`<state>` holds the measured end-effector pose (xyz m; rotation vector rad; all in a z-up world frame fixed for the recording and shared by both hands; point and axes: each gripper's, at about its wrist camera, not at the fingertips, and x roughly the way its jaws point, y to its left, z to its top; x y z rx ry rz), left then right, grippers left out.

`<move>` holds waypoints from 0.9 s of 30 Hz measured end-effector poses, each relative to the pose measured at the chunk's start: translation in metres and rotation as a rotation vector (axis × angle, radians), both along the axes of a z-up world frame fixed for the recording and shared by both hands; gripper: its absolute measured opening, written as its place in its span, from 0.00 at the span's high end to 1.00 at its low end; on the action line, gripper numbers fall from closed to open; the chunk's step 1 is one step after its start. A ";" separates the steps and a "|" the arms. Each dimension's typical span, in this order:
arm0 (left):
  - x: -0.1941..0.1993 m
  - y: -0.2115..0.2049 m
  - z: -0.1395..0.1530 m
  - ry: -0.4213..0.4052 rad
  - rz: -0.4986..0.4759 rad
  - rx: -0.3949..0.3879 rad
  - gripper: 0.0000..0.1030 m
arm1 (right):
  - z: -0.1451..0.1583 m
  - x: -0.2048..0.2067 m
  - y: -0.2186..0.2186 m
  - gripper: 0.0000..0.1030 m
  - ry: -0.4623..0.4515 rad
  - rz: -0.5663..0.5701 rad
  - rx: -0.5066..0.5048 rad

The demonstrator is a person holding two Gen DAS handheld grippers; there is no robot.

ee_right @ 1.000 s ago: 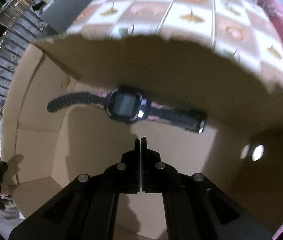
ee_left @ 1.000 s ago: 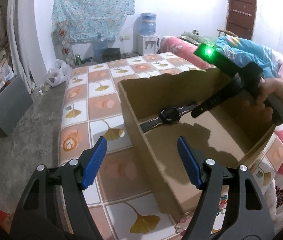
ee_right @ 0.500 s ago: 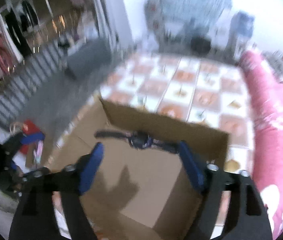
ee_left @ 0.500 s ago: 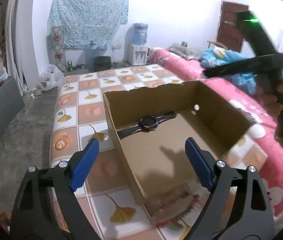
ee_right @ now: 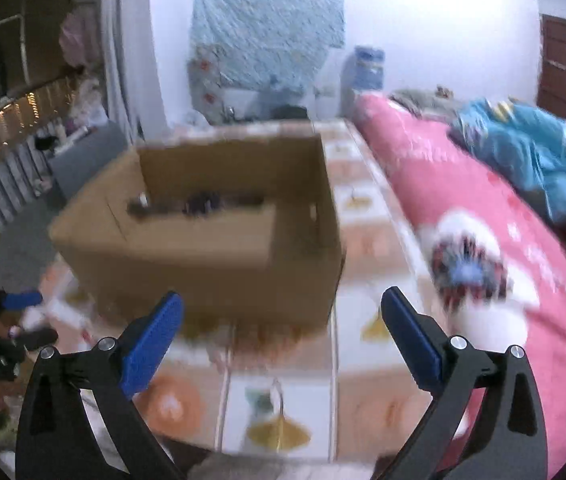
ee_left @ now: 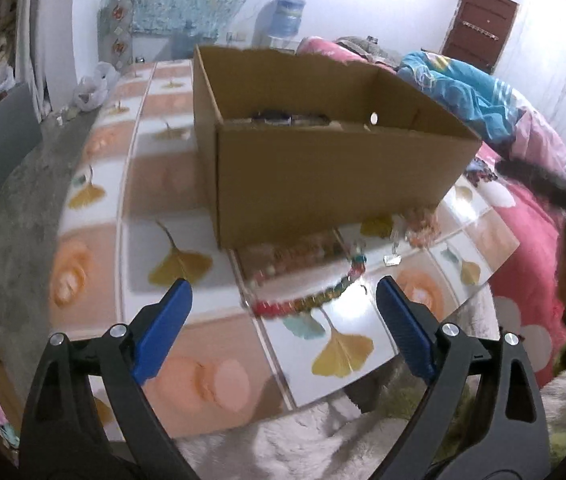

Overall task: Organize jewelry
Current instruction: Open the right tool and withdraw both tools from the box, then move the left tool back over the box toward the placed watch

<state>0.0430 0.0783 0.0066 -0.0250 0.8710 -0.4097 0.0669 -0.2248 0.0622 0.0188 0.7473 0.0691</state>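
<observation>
Both grippers backed off the cardboard box: right gripper let go of the watch, now lying inside, and its jaws just opened wide, empty. Left gripper has dropped low, jaws also just opened wide with nothing between them. It's lined up over the beaded necklace on the tiled tabletop in front of the box, probably the next pick.

Brown cardboard box; tabletop white/peach checks with yellow ginkgo leaves; multicoloured bead bracelet; pink floral blanket.
</observation>
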 end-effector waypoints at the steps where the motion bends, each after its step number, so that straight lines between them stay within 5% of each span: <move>1: -0.002 -0.003 -0.006 0.004 0.001 0.020 0.13 | -0.012 -0.004 0.001 0.06 0.023 -0.004 0.028; 5: -0.005 -0.011 -0.017 -0.011 0.003 0.086 0.13 | -0.055 -0.017 0.005 0.06 0.127 -0.073 0.096; 8: -0.005 -0.017 -0.026 0.005 -0.003 0.143 0.13 | -0.075 -0.022 0.013 0.06 0.138 -0.100 0.045; 17: -0.001 -0.032 -0.041 0.052 0.006 0.223 0.13 | -0.090 -0.030 0.026 0.06 0.105 -0.078 -0.120; 27: 0.008 -0.034 -0.047 0.083 0.021 0.220 0.07 | -0.094 -0.031 0.028 0.06 0.093 -0.063 -0.117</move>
